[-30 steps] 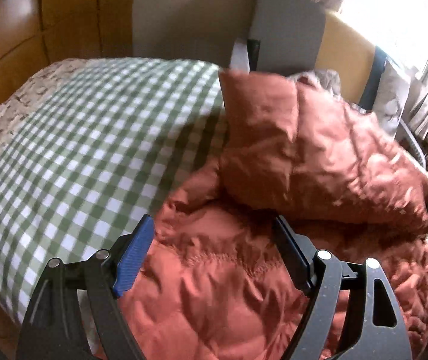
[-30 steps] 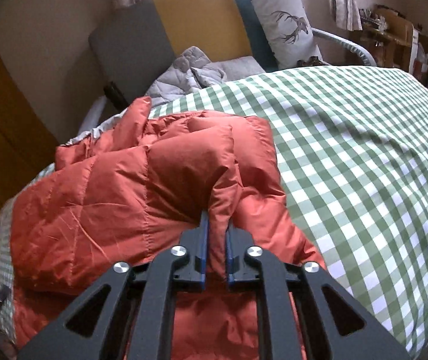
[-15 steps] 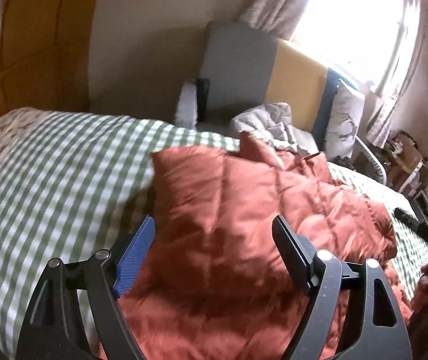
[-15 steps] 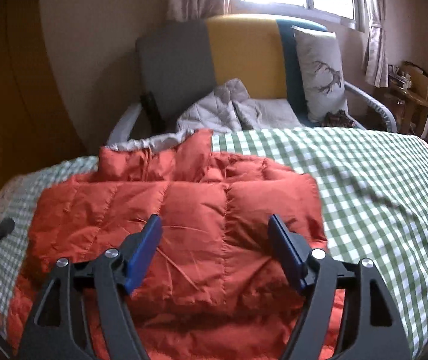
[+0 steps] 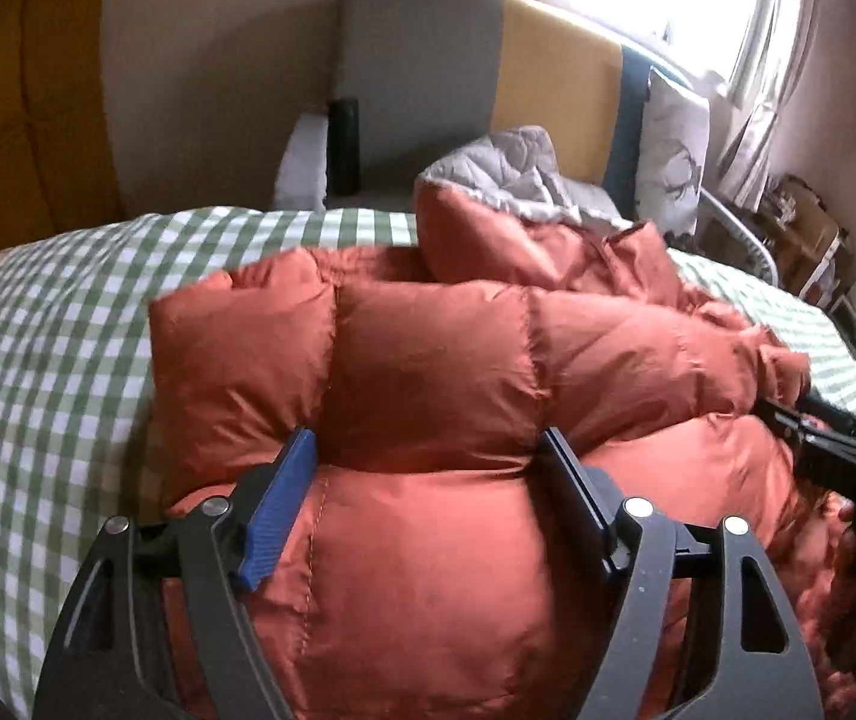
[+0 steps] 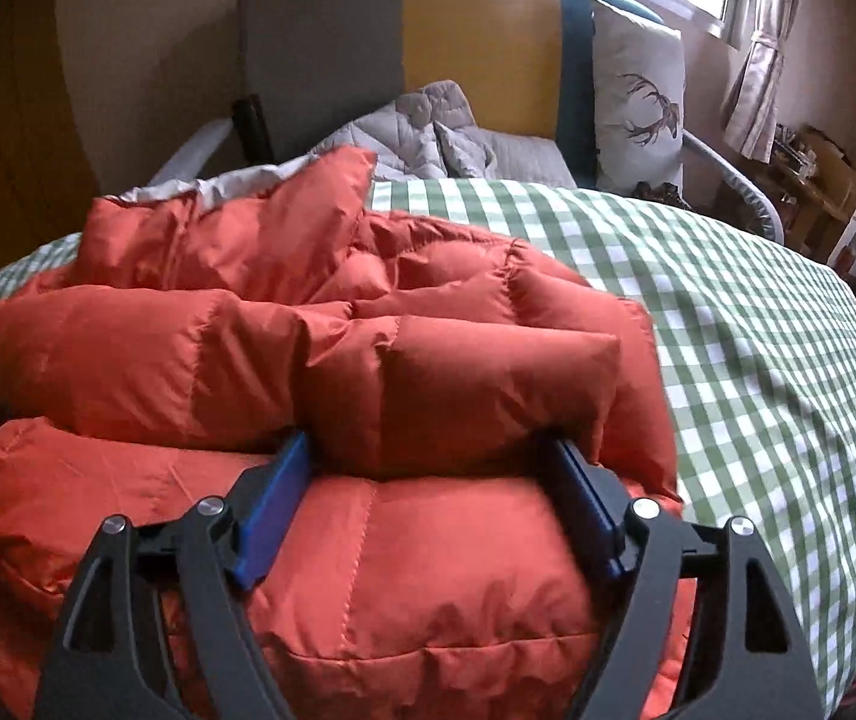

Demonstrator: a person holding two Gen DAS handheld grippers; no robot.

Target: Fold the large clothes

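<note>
You see: one orange puffer jacket (image 6: 332,396) centre frame | one green checked bedspread (image 6: 745,336) | one grey quilted garment (image 6: 422,132) | one antler-print cushion (image 6: 637,102) upper right | two grippers, left gripper (image 5: 428,450), right gripper (image 6: 433,450)

Jacket (image 5: 428,372): quilted puffy cloth, slight sheen, stitched seams. Bed cover (image 6: 757,324): matt woven check cloth. Left tool (image 5: 428,480): matt black plastic, ribbed blue pad, shiny metal rivets. Chair (image 6: 475,30): matt upholstery.

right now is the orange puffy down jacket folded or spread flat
Folded: the orange puffy down jacket is doubled over itself, a quilted layer stacked on the lower one, on the green checked bedspread.
</note>
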